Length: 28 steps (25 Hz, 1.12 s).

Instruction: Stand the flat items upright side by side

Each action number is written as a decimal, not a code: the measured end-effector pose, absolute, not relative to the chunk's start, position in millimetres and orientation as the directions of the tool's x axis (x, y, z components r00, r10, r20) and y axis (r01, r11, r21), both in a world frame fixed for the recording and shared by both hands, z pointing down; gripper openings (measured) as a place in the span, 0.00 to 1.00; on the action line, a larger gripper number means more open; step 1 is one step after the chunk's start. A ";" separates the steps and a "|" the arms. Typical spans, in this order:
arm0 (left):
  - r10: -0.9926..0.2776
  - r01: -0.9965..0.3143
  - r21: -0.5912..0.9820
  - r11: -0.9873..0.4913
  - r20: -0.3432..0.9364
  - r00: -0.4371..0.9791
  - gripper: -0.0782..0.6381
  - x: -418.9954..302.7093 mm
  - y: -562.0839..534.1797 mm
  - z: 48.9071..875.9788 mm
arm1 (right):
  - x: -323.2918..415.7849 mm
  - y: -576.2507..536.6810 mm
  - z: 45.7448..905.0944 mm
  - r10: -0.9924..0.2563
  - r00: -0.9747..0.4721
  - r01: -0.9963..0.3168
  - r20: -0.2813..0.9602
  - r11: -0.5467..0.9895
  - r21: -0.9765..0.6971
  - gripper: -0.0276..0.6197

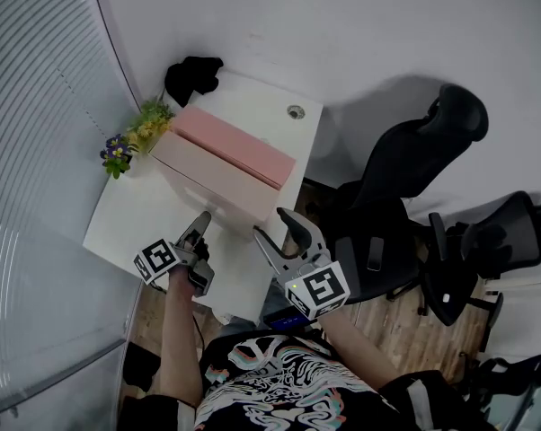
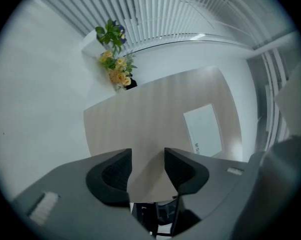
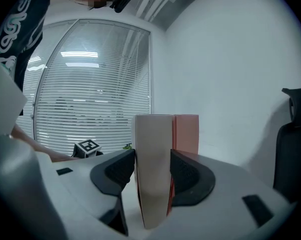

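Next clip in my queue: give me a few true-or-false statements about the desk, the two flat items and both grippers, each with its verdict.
1. The beige item and the pink item stand upright side by side on the white desk. True.
2. The right gripper is closed on the pink item. False: the beige item is between its jaws, with the pink one beside it.
3. The left gripper holds the flowers. False: its jaws are apart and grip nothing; the flowers sit at a desk corner.
4. A black office chair stands beside the desk. True.
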<state>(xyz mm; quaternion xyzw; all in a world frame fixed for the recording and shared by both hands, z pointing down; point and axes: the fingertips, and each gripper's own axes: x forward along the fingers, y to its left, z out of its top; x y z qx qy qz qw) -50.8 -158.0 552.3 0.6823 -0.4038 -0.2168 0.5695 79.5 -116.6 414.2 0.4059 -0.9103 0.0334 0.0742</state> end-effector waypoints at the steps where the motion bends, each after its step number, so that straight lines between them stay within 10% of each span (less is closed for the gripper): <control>1: -0.799 -0.336 0.941 -0.045 0.168 0.577 0.37 -51.9 -157.7 547.9 | 80.2 -115.6 413.7 -0.740 -0.654 -0.749 0.159 0.662 -0.002 0.36; 16: -0.851 -0.802 0.473 -0.365 0.179 0.493 0.21 -52.4 -142.1 435.7 | 97.6 -118.2 401.1 -0.841 -0.511 -0.858 0.177 0.511 -0.051 0.25; 28: -0.886 -0.875 0.289 -0.389 0.142 0.441 0.11 -52.0 -132.2 406.2 | 137.0 -115.7 379.2 -0.913 -0.388 -0.921 0.126 0.381 -0.078 0.04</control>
